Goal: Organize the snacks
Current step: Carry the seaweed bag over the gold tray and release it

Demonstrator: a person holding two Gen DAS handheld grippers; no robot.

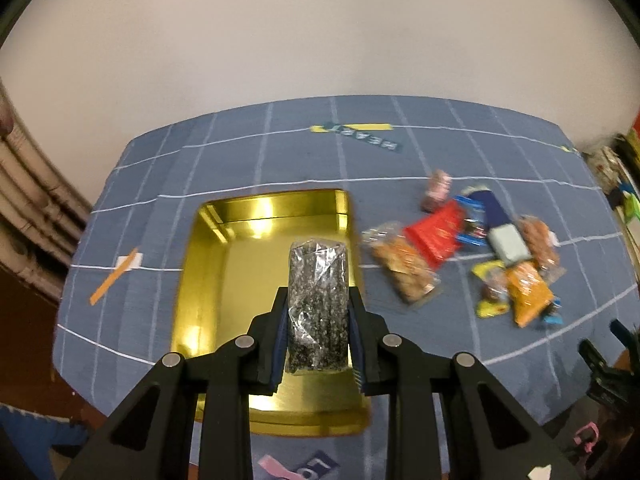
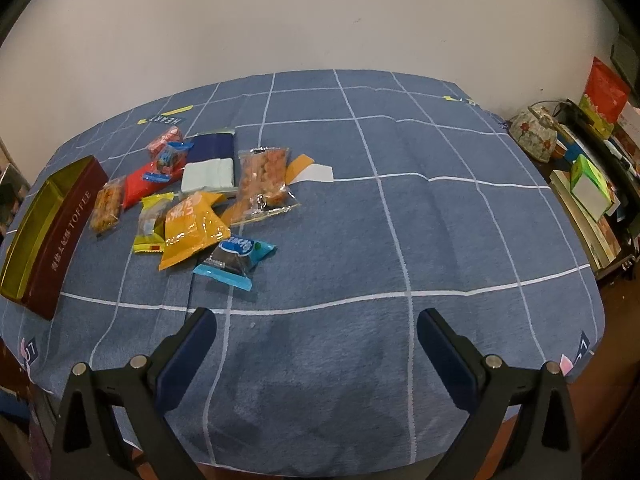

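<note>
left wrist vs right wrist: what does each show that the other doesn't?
Left wrist only: the left tool shut on a clear pack of dark sesame sticks above the gold tin's inside.

Right wrist only: the right tool open with nothing in it, the tin's maroon TOFFEE side, a floral bowl on the side shelf.

Both: the blue checked tablecloth, the snack pile including the orange packet.

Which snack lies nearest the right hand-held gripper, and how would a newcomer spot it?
Start at the blue checked tablecloth and find the snack pile beside the gold-lined toffee box. At the pile's near edge, touching the orange pouch, lies a light-blue packet. It alone has a dark centre and blue sealed ends.
</note>
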